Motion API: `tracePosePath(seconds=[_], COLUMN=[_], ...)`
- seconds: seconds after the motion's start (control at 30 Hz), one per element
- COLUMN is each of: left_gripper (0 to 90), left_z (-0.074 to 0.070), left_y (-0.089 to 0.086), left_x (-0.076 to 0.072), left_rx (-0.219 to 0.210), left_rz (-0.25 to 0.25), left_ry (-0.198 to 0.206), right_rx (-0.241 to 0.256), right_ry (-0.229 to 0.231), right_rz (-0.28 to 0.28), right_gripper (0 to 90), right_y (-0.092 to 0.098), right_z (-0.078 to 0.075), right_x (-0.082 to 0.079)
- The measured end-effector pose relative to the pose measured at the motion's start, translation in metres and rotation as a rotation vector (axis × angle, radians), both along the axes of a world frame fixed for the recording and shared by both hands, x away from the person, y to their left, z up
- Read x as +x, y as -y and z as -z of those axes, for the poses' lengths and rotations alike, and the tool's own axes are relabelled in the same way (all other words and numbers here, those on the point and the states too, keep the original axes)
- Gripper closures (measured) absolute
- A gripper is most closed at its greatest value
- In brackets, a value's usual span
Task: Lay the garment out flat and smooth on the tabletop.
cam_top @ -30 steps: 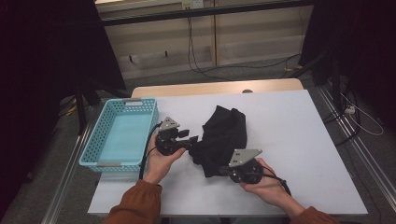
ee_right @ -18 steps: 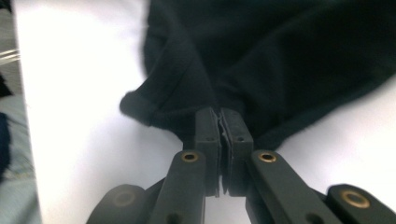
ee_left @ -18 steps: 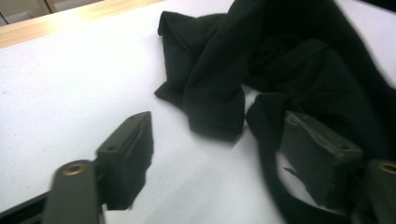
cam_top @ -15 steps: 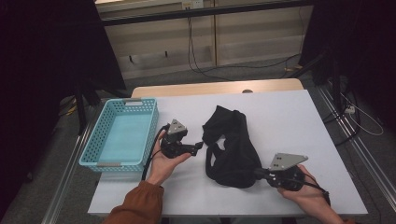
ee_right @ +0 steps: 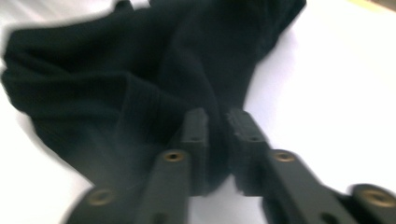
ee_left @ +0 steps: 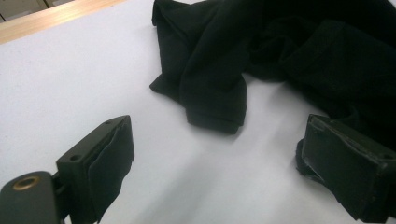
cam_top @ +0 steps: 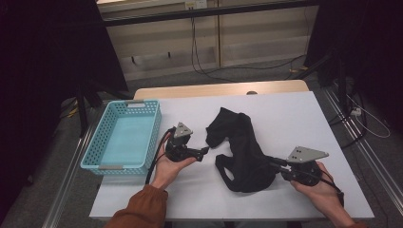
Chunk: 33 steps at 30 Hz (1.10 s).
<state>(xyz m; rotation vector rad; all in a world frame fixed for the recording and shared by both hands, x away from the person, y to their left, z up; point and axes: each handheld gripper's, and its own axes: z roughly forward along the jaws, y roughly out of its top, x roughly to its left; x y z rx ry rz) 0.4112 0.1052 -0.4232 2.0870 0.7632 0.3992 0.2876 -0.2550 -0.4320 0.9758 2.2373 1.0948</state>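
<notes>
- One blue basket (cam_top: 122, 137) stands at the table's (cam_top: 304, 114) left edge.
- One left gripper (cam_top: 205, 151) lies just beside the cloth, jaws spread, gripping nothing; earlier it touched the heap.
- One black cloth (cam_top: 240, 147) lies mid-table, now stretched longer toward the right.
- One right gripper (cam_top: 274, 163) pinches the cloth's lower edge, having moved rightward since a second ago.
</notes>
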Motion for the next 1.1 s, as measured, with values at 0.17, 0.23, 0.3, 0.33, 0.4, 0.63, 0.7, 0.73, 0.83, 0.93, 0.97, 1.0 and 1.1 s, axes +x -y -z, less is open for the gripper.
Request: tracePosePath(seconds=[0.17,0.23,0.3,0.33,0.4,0.63,0.7,0.73,0.83,0.93,0.97,1.0,1.1], left_gripper=[8.7,11.7,16.6,17.2,22.9,45.8,45.3,42.9,38.8,48.9,55.6,62.7,80.8], left_z=[0.003,0.002,0.001,0.001,0.003,0.017,0.023,0.026,0.033,0.037,0.037,0.037,0.031], left_y=[0.003,0.006,0.009,0.011,0.016,0.031,0.034,0.036,0.04,0.043,0.043,0.043,0.041], left_x=[0.003,0.003,0.005,0.007,0.011,0.024,0.029,0.031,0.032,0.031,0.031,0.03,0.028], left_rx=[-0.016,-0.023,-0.043,-0.038,-0.025,0.019,0.029,0.034,0.073,0.096,0.091,0.075,0.049], left_rz=[-0.004,-0.008,-0.012,-0.008,0.0,0.019,0.017,0.013,0.028,0.042,0.042,0.041,0.038], left_ry=[0.001,0.017,0.026,0.016,0.004,-0.01,-0.022,-0.027,-0.044,-0.054,-0.063,-0.073,-0.05], right_rx=[0.087,0.129,0.143,0.136,0.113,-0.025,-0.068,-0.077,-0.116,-0.1,-0.09,-0.086,-0.058], right_ry=[0.03,0.025,0.0,-0.014,-0.032,0.016,0.005,-0.007,-0.056,-0.078,-0.077,-0.072,-0.053], right_rz=[-0.036,-0.063,-0.091,-0.092,-0.102,0.003,0.042,0.057,0.086,0.093,0.086,0.081,0.068], right_gripper=[59.4,57.8,54.7,51.4,47.9,31.9,25.0,22.1,18.2,28.6,35.6,43.7,68.7], right_y=[-0.014,-0.024,-0.039,-0.047,-0.063,-0.098,-0.1,-0.1,-0.099,-0.095,-0.095,-0.095,-0.094], right_z=[-0.015,-0.019,-0.018,-0.016,-0.011,-0.004,0.002,0.006,0.019,0.024,0.023,0.023,0.02], right_x=[0.007,0.012,0.018,0.022,0.032,0.068,0.076,0.079,0.084,0.086,0.086,0.085,0.08])
